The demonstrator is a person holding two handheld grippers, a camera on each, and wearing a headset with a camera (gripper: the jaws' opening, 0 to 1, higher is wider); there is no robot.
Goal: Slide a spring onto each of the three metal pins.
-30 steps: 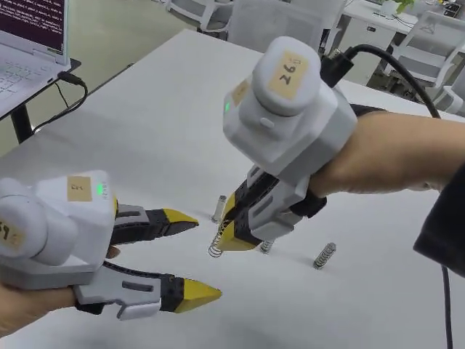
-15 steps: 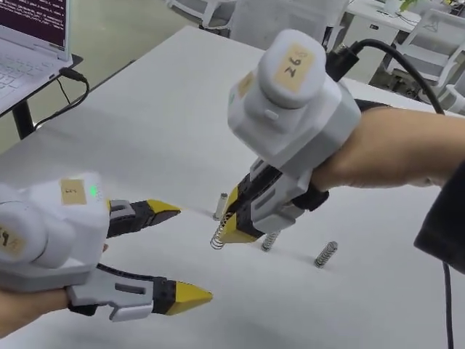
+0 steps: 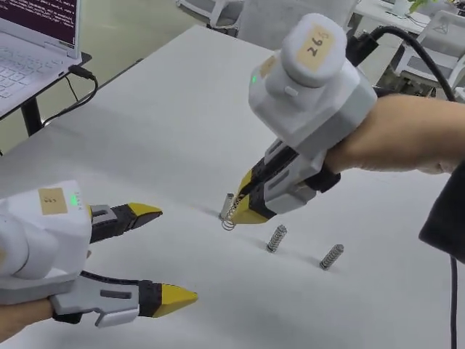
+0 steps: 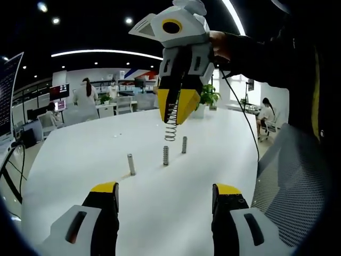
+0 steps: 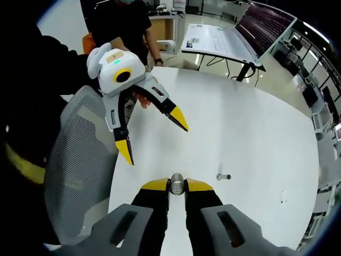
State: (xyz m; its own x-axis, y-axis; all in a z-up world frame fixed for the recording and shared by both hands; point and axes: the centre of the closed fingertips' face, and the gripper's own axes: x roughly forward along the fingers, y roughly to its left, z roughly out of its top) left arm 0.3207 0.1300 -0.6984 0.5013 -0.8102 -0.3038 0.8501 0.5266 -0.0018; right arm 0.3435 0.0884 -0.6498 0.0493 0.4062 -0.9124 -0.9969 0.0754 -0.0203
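My right gripper (image 3: 244, 211) is shut on a small coil spring (image 3: 232, 216), which hangs tilted right beside a bare metal pin (image 3: 227, 204) standing on the white table (image 3: 145, 131). Two more pins (image 3: 276, 238) (image 3: 331, 256) to the right each carry a spring. In the left gripper view the right gripper (image 4: 178, 104) holds the spring (image 4: 170, 127) above the table, with the bare pin (image 4: 130, 164) to the left and the sprung pins (image 4: 165, 155) (image 4: 184, 144) behind. My left gripper (image 3: 163, 254) is open and empty at lower left. The right gripper view shows the spring (image 5: 177, 184) end-on.
An open laptop (image 3: 33, 43) on a stand with a black cable (image 3: 81, 78) sits off the table's far left edge. White chairs (image 3: 436, 43) stand beyond the far side. A grey mesh chair back (image 5: 80, 160) is close to the table's near side.
The right gripper has carried the spring from the table in front of the bare pin up and right against it. The left gripper has stayed open and drifted slightly away.
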